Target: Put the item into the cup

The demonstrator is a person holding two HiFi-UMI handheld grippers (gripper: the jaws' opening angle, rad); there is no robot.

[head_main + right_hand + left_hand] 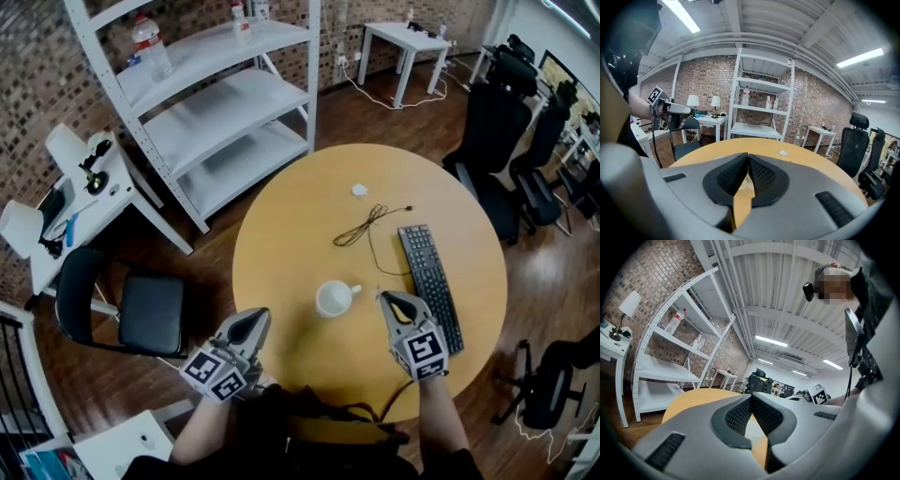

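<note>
A white cup (336, 298) stands upright on the round yellow table (281, 244), its handle pointing right. A small white item (360, 190) lies alone toward the far side of the table and also shows in the right gripper view as the same small item (783, 153). My left gripper (255, 319) hovers at the table's near-left edge, left of the cup, and its jaws meet with nothing between them. My right gripper (389, 300) sits just right of the cup, between it and the keyboard, shut and empty.
A black keyboard (429, 284) lies at the table's right side, with a thin dark cable (361, 228) coiled beyond the cup. White shelving (216, 84) and a black chair (141, 309) stand to the left; office chairs (511, 122) stand to the right.
</note>
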